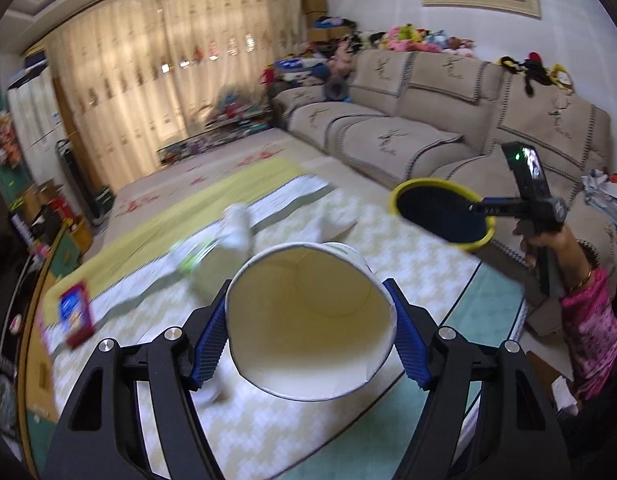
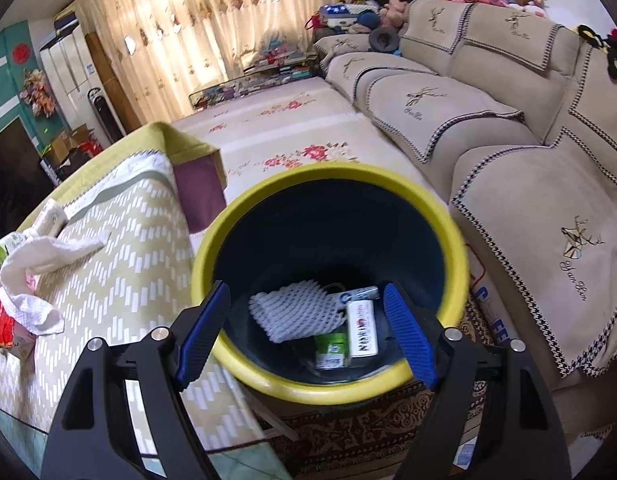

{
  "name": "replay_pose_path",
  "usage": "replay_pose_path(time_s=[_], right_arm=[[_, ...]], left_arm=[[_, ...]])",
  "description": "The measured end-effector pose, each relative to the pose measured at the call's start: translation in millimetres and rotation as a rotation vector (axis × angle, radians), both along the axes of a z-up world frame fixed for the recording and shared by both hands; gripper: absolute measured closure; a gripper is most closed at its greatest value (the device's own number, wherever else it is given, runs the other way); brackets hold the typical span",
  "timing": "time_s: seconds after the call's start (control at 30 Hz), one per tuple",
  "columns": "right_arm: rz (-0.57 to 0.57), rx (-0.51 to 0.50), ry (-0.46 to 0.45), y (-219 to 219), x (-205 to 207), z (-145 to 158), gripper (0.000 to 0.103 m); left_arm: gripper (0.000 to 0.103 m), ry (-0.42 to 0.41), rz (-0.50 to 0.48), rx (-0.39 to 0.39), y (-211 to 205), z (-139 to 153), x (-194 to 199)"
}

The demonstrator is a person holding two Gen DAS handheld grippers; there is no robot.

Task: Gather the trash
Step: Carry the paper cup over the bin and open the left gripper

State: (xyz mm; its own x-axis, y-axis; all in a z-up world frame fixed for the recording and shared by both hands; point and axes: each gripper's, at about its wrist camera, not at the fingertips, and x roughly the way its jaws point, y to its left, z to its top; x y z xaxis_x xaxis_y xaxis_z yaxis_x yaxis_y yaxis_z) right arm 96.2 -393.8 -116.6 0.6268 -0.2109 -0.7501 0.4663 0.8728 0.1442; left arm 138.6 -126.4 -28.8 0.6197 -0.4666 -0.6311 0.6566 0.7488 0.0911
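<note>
The left gripper (image 1: 310,334) clamps a white paper cup (image 1: 308,320) between its blue pads, the cup lying sideways with its open mouth toward the camera, above the table (image 1: 408,272) and on the near side of the yellow-rimmed trash bin (image 2: 332,280). The right gripper (image 2: 306,334) has its jaws spread wide on either side of the bin's near rim; whether it grips the bin I cannot tell. Inside the bin lie white foam netting (image 2: 292,312) and small cartons (image 2: 360,328), while crumpled tissue (image 2: 36,276) sits on the table left of it.
</note>
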Motion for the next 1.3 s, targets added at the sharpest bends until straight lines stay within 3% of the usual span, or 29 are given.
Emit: replay_pose_path(time_s=[0.37,0.53,0.87,1.0,1.1,1.3], right_arm=[[-0.122,0.001,-0.029,-52.5,-41.4,8.2,0.028],[-0.158,0.012,-0.032,-70.9,-57.6,4.9,0.028],[-0.196,0.048,-0.021,-92.3,-75.2,-9.1,0.028],[-0.197,0.06,-0.018,-94.7,-76.0,-12.9,0.028],[-0.193,0.069,-0.019,-94.8,-75.9,-15.0,0.028],[-0.167,0.082,-0.02,-87.3,-72.3,-17.1,0.028]], left_arm=[[0.031,0.081,-0.196,-0.038,-158.0,-3.4,54.8],[0.031,0.132,-0.245,-0.007,-239.1,-24.0,79.6],[0.028,0.203,-0.261,0.057,-351.2,-74.7,108.1],[0.017,0.217,-0.226,0.057,-367.1,-84.3,118.4],[0.016,0.22,-0.204,0.037,-363.3,-79.8,120.1],[0.01,0.196,-0.153,-0.046,-298.0,-49.2,100.0]])
